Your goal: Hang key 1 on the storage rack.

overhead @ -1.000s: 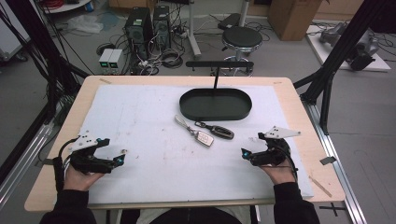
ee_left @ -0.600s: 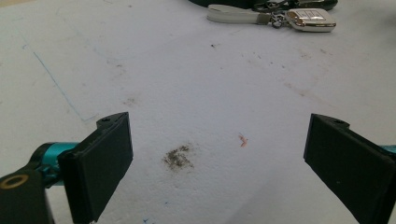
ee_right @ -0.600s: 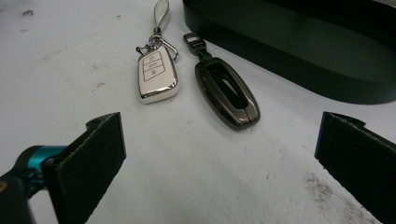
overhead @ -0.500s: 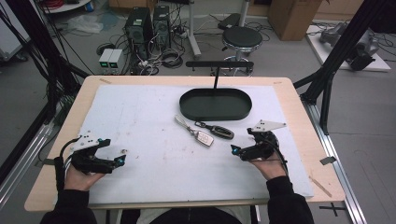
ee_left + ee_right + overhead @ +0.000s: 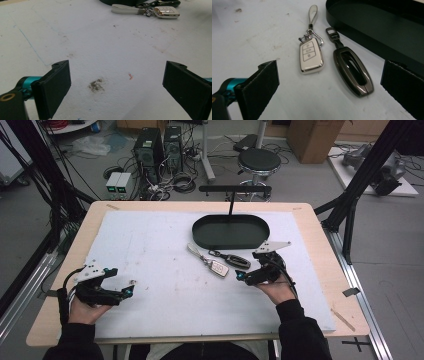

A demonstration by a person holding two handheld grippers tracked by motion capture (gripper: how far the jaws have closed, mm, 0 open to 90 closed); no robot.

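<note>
Table (image 5: 320, 245) under white sheet (image 5: 165, 245), cluttered floor; both claws spread, empty

No readable text for you here.
You'll find three button symbols on the white key fob (image 5: 311, 58), too small to make out; the dark key fob (image 5: 353, 72) and the black tray (image 5: 384, 32) carry no lettering you can read.

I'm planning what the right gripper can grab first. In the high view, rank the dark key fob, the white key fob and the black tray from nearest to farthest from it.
From the right gripper:
1. Dark key fob, just beyond the jaws.
2. White key fob, to the gripper's left, only slightly farther.
3. Black tray, at the back, past both fobs.
</note>
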